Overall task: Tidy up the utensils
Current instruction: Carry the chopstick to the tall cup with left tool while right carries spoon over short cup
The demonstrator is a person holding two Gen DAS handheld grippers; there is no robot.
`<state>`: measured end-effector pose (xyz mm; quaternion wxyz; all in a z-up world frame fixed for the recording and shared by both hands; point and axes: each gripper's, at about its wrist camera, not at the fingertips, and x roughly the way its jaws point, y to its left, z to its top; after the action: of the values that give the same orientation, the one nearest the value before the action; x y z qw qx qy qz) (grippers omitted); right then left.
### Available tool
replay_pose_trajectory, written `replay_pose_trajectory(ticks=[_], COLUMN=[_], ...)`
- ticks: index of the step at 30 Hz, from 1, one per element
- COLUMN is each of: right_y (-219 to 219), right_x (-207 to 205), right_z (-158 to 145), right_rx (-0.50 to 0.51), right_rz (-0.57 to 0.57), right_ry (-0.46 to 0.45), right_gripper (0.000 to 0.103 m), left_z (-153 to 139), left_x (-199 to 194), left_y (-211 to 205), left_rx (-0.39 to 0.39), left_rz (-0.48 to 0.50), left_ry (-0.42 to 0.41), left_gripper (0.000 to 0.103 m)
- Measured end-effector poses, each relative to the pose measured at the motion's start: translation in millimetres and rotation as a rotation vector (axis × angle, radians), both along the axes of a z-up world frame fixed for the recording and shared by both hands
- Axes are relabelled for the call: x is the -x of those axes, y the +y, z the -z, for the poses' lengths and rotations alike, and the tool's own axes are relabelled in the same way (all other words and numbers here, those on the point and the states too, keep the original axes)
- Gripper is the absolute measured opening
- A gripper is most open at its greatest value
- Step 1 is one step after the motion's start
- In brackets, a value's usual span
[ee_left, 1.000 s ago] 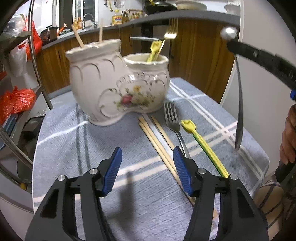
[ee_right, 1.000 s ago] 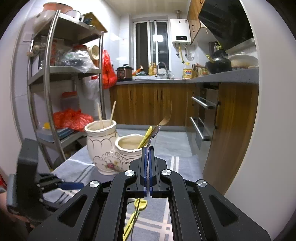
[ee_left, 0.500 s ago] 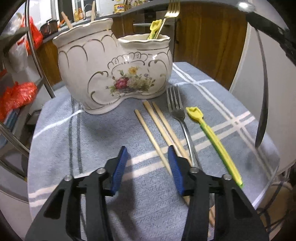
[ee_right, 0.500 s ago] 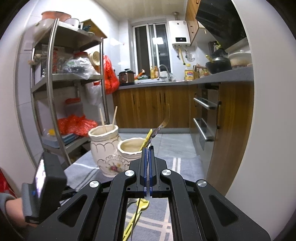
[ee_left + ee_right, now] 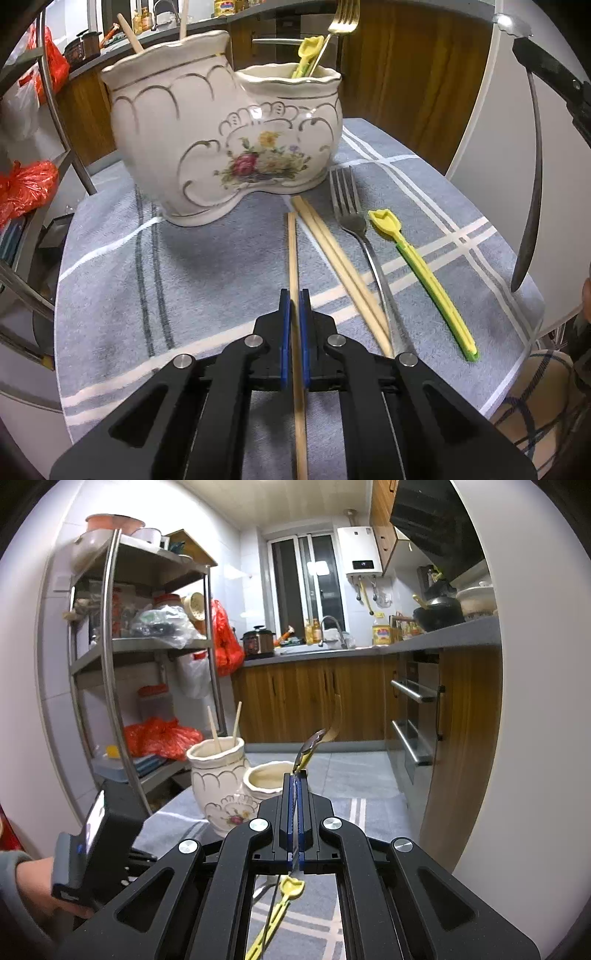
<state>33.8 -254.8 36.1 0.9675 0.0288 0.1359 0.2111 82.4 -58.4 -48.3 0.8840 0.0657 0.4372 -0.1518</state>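
Observation:
A white floral double-pot utensil holder point(image 5: 229, 147) stands on the grey striped cloth point(image 5: 207, 280). Its tall pot holds two chopsticks, its low pot a fork and a yellow scoop. My left gripper point(image 5: 294, 306) is shut on one wooden chopstick point(image 5: 293, 251) lying on the cloth. Two more chopsticks point(image 5: 334, 254), a steel fork point(image 5: 351, 218) and a yellow-green scoop point(image 5: 421, 273) lie to its right. My right gripper point(image 5: 295, 786) is shut on a thin metal utensil point(image 5: 532, 206) and holds it in the air at the table's right; the holder point(image 5: 221, 775) lies beyond it.
A metal shelf rack point(image 5: 110, 672) with red bags stands left of the table. Wooden cabinets and a counter point(image 5: 332, 694) lie behind. The table's curved edge point(image 5: 517, 373) is close on the right, with a stool point(image 5: 535, 417) below it.
My left gripper moved forward and down, then shut on one chopstick, which now points straight ahead apart from the other two. The right gripper kept its utensil and shifted slightly.

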Motion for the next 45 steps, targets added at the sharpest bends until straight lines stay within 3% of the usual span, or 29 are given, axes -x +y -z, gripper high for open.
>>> replay_pose_trajectory(ticks=[7,10,15,22,31,37,45], right_y=[0,4,15,31,46,46,43], right_x=[1,2,5,-4,-35,-63,-90], right_z=[-2,-2,-8,-25,-54,-70,-66], right_rx=[-0.011,-0.009,0.005,0.009,-0.012,-0.066,-0.122], right_rz=[0.002,-0.005,-0.021,-0.027,0.009,0.031,0.058], right_ry=[-0.011,-0.014,-0.03,-0.061,-0.135,-0.173,-0.195], right_gripper=[0.002,0.002,0.002,0.002,0.002,0.002,0.002], left_z=[-25,-40,-63,-94,-127,-139,-153], left_x=[20,33,51,52,17,-15,-61], left_y=[14,24,37,61,77,86,77], left_rx=[0.034,0.1,0.144,0.245,0.32,0.383,0.402], left_rz=[0.015,0.034,0.024,-0.003,-0.024,-0.038,-0.065], left_ry=[-0.133,-0.249,-0.454,-0.605,-0.687,-0.693,-0.75], left_gripper=[0.004,0.004,0.004,0.004,0.004,0.004,0.004])
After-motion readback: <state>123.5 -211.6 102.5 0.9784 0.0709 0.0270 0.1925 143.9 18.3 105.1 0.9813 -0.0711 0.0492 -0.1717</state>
